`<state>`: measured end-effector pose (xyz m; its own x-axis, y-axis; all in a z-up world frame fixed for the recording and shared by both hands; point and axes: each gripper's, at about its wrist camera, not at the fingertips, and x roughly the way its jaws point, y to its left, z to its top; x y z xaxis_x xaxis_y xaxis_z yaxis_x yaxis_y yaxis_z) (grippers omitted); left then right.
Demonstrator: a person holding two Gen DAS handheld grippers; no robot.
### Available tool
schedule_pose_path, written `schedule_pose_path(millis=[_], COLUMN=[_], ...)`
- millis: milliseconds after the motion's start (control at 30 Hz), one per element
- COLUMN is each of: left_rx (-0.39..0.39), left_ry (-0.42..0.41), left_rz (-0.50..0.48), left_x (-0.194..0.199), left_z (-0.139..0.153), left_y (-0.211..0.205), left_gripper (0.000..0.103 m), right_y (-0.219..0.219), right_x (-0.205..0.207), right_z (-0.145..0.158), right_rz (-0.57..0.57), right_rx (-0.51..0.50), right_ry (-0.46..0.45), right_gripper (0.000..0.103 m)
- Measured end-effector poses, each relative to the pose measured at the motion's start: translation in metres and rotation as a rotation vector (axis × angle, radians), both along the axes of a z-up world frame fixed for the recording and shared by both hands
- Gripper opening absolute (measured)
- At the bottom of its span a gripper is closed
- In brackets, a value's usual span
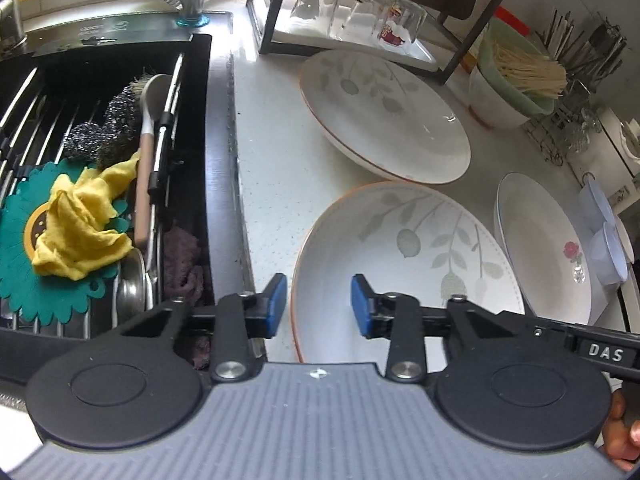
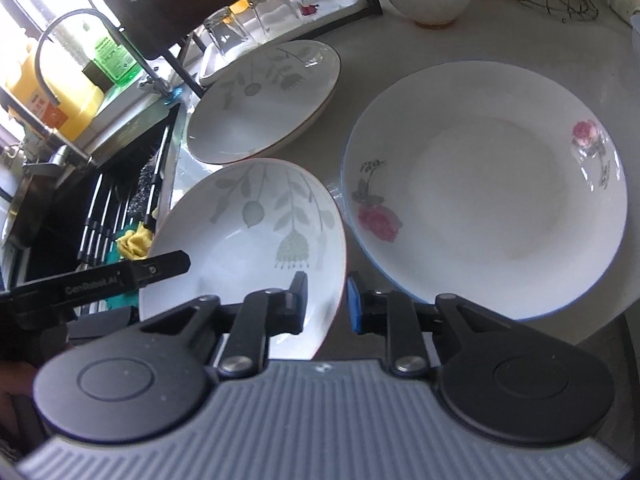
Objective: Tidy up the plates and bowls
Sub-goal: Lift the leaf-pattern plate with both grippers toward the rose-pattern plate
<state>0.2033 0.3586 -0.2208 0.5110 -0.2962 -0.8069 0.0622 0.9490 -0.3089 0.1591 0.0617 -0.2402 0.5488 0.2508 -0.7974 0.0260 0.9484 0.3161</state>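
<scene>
A leaf-patterned bowl (image 1: pixel 404 264) lies on the white counter close in front; it also shows in the right wrist view (image 2: pixel 248 248). My left gripper (image 1: pixel 319 304) is open, its fingers straddling the bowl's left rim. My right gripper (image 2: pixel 327 300) stands with its jaws on either side of the bowl's right rim, a narrow gap showing. A second leaf-patterned bowl (image 1: pixel 384 116) (image 2: pixel 264 100) lies behind. A rose-patterned plate (image 1: pixel 544 248) (image 2: pixel 484 196) lies to the right.
A black sink (image 1: pixel 100 184) with rack, scourers, yellow cloth and green mat is on the left. A dark-framed rack (image 1: pixel 360 16) holds upturned glasses behind. A stacked bowl with sticks (image 1: pixel 516 84) and a wire holder stand at the back right. Small cups (image 1: pixel 604 236) sit far right.
</scene>
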Motion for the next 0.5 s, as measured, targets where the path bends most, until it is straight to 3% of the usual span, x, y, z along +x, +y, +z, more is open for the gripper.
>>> schedule_pose_path(millis=[500], left_rx=[-0.052], left_ry=[0.066], left_rz=[-0.046], left_x=[0.014], left_z=[-0.002], left_y=[0.008], left_gripper=[0.036], right_y=[-0.009], right_x=[0.007], right_z=[-0.005], right_rz=[-0.006], right_rx=[0.109], right_ry=[0.043], right_gripper=[0.022])
